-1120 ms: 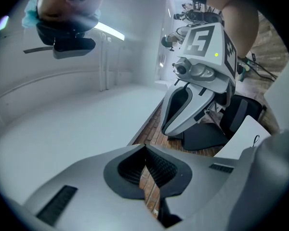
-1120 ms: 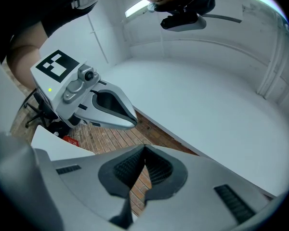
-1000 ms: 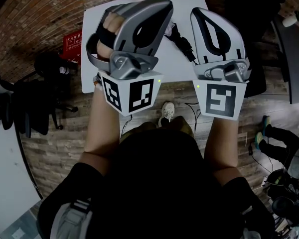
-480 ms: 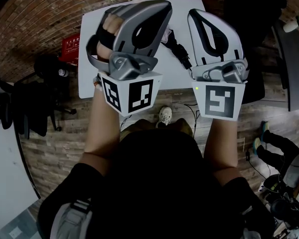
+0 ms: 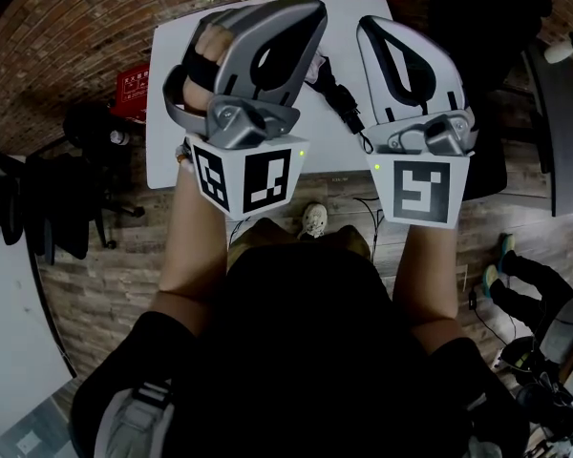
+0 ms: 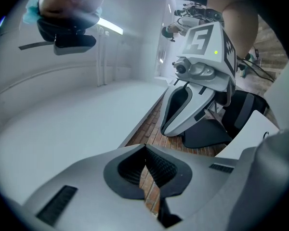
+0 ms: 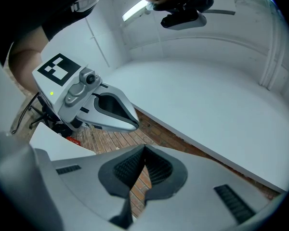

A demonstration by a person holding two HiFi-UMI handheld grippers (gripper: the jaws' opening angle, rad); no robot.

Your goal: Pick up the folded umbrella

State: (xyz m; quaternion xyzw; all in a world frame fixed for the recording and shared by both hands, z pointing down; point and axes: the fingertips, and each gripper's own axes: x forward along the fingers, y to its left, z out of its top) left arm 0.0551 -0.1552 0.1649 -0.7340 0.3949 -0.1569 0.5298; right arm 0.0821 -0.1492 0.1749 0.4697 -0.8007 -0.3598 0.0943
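Over the white bench (image 5: 167, 113): both grippers have crept forward together in the last second. The bench's near edge now sits slightly closer to the marker cubes in the head view. The folded umbrella (image 5: 336, 92), black, lies on the bench in the gap between the two grippers, partly hidden by them and untouched. This reads as approach only, with pickup not begun. Left tongs (image 6: 145, 147) are clenched tip to tip, nothing between the pads. Right tongs (image 7: 144, 148) are likewise pressed together and empty. One pair must open before any grasp.

Dim fisheye views, dark bowed corners, hazy glare around the long white ceiling strip light (image 6: 110, 26), soft blurred foreground.
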